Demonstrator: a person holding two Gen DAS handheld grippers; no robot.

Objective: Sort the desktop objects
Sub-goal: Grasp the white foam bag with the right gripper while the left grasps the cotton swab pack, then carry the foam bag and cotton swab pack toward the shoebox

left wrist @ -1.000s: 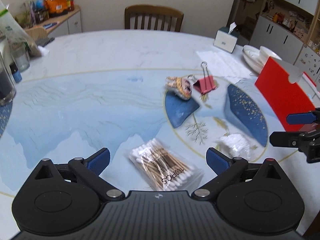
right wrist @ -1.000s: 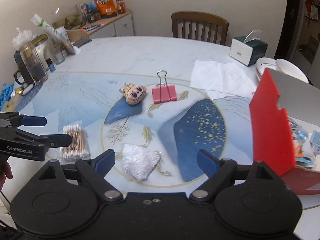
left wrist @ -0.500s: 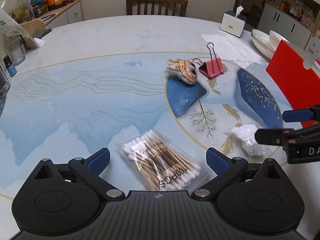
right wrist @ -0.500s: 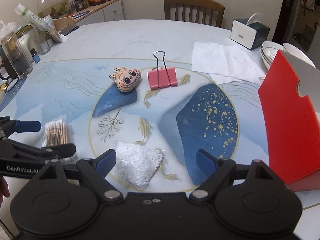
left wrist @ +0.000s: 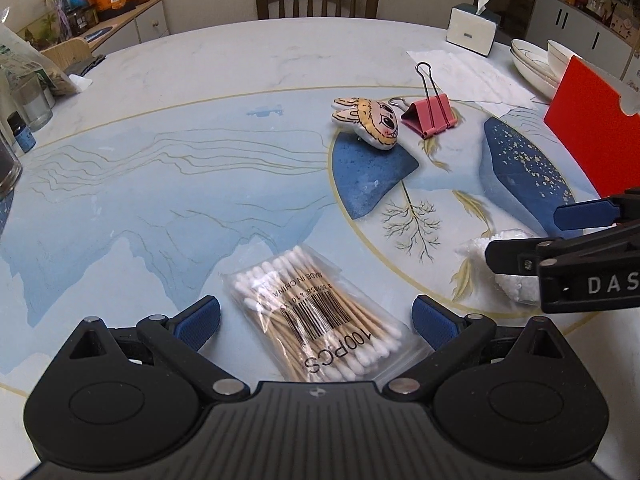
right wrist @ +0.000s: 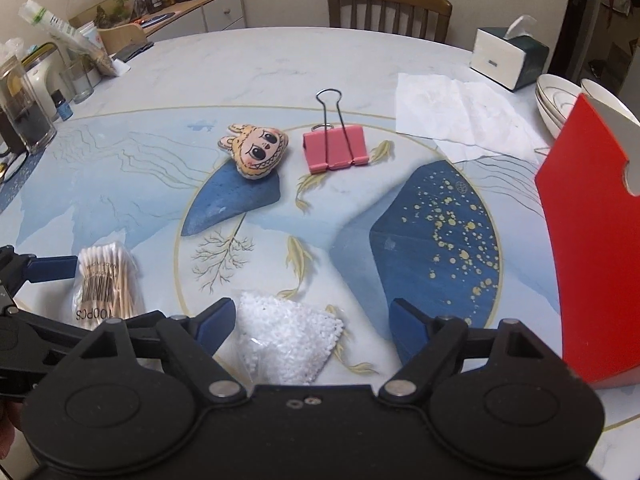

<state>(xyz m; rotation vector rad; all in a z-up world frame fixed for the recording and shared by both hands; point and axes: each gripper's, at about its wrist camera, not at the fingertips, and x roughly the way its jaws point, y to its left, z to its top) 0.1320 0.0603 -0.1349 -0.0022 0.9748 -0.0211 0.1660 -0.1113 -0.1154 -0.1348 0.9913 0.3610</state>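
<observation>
My left gripper (left wrist: 316, 320) is open, its blue pads on either side of a clear bag of cotton swabs (left wrist: 316, 316) lying on the table; the bag also shows in the right wrist view (right wrist: 106, 284). My right gripper (right wrist: 308, 324) is open, low over a white bag of small beads (right wrist: 286, 340), which shows partly hidden in the left wrist view (left wrist: 508, 264). A cartoon face charm (right wrist: 258, 150) and a pink binder clip (right wrist: 334, 150) lie further back. A red box (right wrist: 592, 248) stands at the right.
A white tissue sheet (right wrist: 452, 116), a tissue box (right wrist: 506, 58) and stacked white bowls (right wrist: 560, 100) sit at the far right. Glass jars and a small bottle (right wrist: 28, 120) stand at the left edge. A wooden chair (right wrist: 388, 10) is behind the table.
Both grippers have moved forward and down. The swab bag now lies between my left pads, and the bead bag sits closer under my right gripper.
</observation>
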